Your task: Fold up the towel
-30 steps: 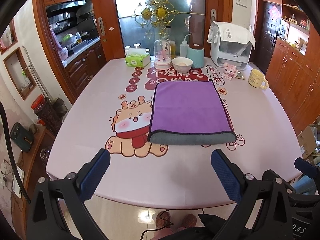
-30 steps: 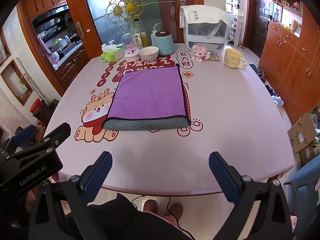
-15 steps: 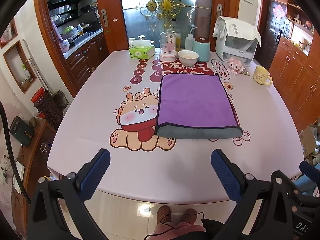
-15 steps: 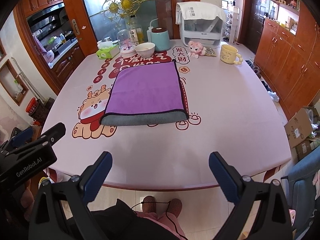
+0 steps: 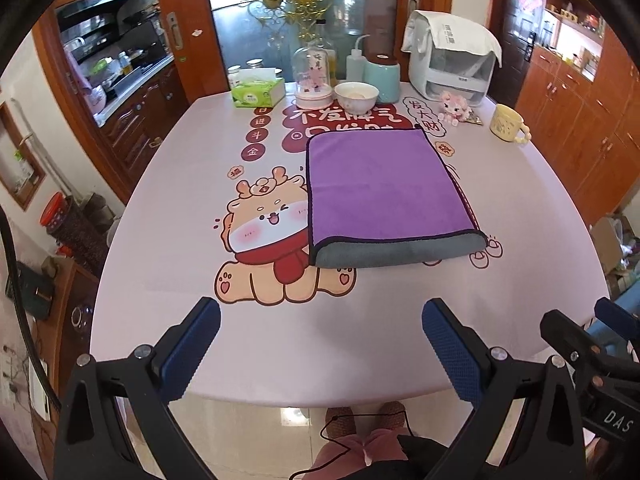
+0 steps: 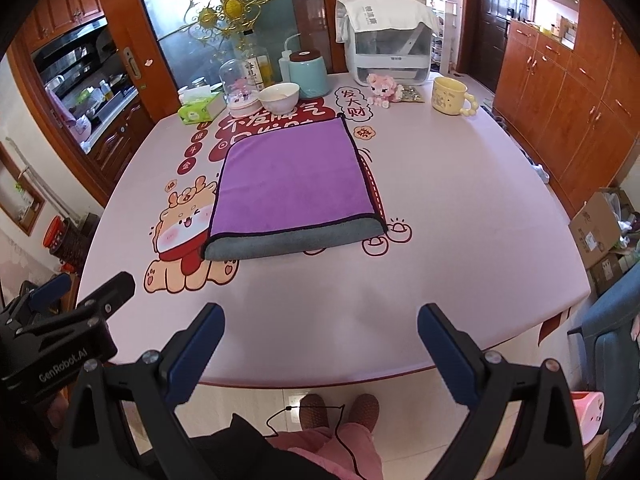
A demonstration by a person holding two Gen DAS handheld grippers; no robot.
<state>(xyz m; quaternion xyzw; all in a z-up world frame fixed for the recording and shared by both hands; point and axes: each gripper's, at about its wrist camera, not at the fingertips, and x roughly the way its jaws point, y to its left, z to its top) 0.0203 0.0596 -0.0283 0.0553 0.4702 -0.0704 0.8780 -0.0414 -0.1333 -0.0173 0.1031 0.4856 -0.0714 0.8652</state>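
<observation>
A purple towel [image 5: 380, 188] with a grey underside lies folded flat on the pink table [image 5: 520, 216], its grey folded edge toward me. It also shows in the right wrist view [image 6: 292, 184]. My left gripper [image 5: 320, 332] is open and empty, held above the table's near edge, well short of the towel. My right gripper [image 6: 320, 332] is open and empty, also back at the near edge. The left gripper's body [image 6: 60, 328] shows at the left of the right wrist view.
At the table's far end stand a tissue box [image 5: 258, 94], a glass dome [image 5: 314, 76], a white bowl [image 5: 356, 94], a teal canister [image 5: 382, 76], a white appliance [image 5: 452, 60], a plush toy [image 5: 454, 106] and a yellow mug [image 5: 508, 122]. Wooden cabinets [image 6: 568, 92] line the right.
Both grippers have drawn back and risen slightly from the table; the towel looks smaller and farther. The towel has not moved. Both grippers stay open.
</observation>
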